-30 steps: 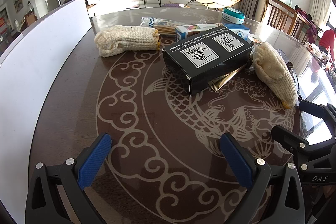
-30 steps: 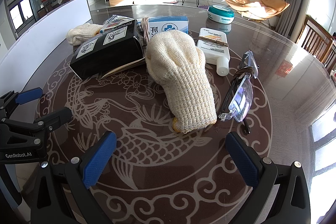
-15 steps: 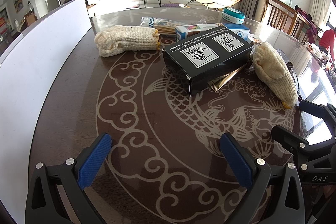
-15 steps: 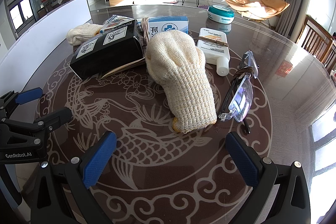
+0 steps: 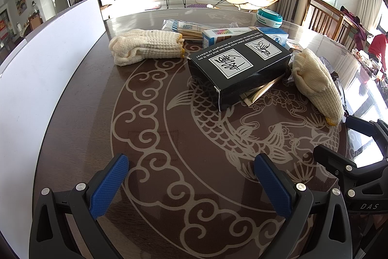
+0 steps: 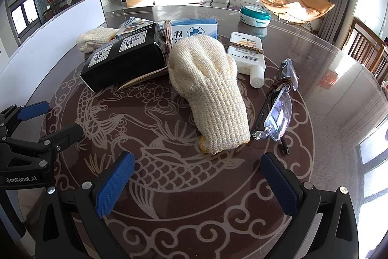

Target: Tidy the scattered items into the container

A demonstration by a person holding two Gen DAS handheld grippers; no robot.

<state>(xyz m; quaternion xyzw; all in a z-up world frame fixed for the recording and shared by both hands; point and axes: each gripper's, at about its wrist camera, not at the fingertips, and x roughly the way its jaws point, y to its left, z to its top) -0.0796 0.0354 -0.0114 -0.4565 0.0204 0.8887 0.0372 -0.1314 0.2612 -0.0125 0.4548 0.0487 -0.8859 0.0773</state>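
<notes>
Knit glove (image 6: 211,94) lies mid-frame, dead ahead of the right claw (image 6: 196,182), which gapes wide and empty. Come in low and pinch the cuff, clear of the safety glasses (image 6: 278,111) alongside. Left claw (image 5: 191,186) wide too, over bare desk (image 5: 150,135); the container may be that white wall (image 5: 46,69) at left.

No change is observed between the earlier pictures and the present ones. The left gripper (image 5: 191,182) and right gripper (image 6: 197,182) show no displacement relative to the black box (image 5: 238,68), and their jaw spacing is unaltered. The gloves and other items around the black box show no shift in position or orientation.
</notes>
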